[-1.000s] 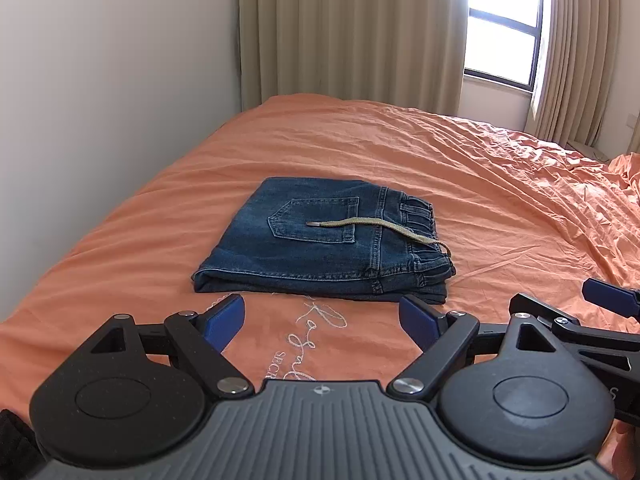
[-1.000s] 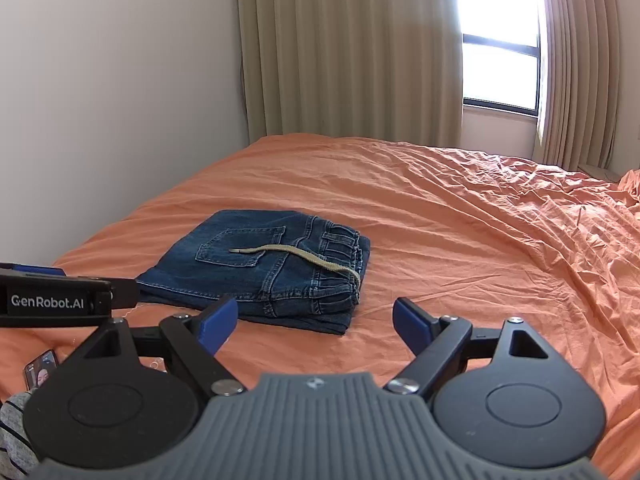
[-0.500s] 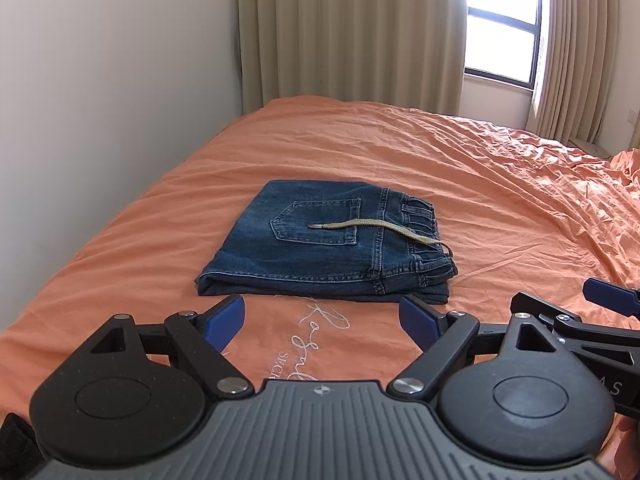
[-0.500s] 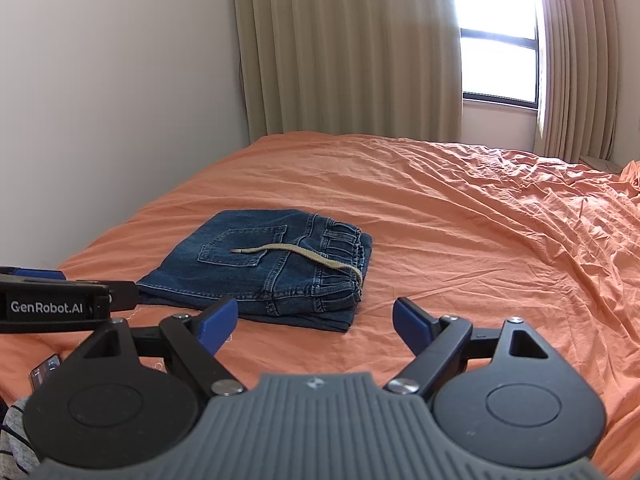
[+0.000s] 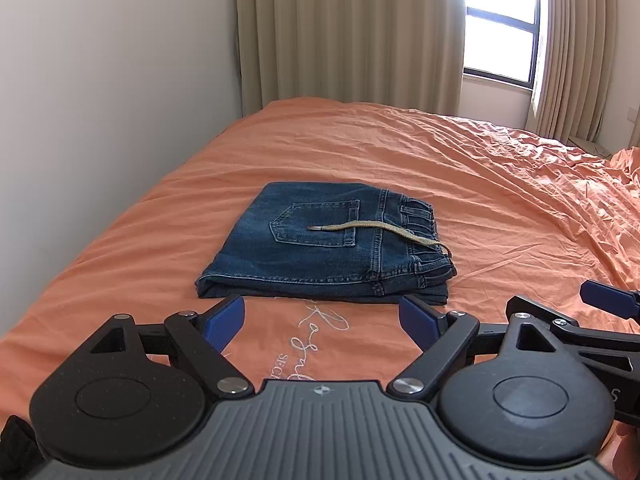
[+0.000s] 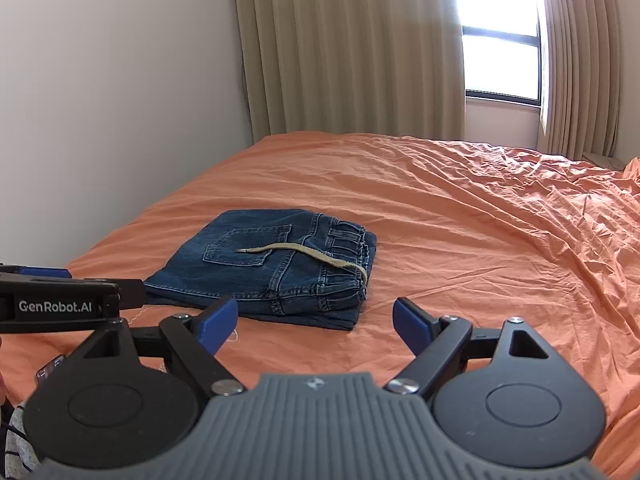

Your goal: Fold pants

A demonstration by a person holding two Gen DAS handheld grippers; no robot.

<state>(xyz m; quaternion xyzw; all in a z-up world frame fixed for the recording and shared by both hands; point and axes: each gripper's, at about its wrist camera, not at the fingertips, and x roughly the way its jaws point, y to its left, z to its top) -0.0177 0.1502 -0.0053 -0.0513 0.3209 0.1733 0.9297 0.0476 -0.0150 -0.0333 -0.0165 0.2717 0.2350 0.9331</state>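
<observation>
Across most of both views spreads a bed (image 5: 500, 208) under an orange cover, smooth near the left wall (image 5: 100, 100) and creased into many fine wrinkles toward the right. Beige pleated curtains (image 5: 348, 28) hang behind it, and a bright window (image 5: 500, 40) shows between them. White stitched lettering (image 5: 316, 332) marks the cover just in front of the pants (image 5: 320, 256), which lie folded into a compact rectangular stack of dark blue denim on the bed's left-middle part, back pocket up (a tan drawstring (image 5: 376, 229) trails across it from the gathered waistband). Nothing lies between the grippers and the stack. The left gripper (image 5: 320, 316) hangs just short of the near folded edge, blue pads spread wide and holding nothing. The right gripper (image 6: 316, 320) hangs beside it, a little to the right of the stack, likewise spread and empty.
</observation>
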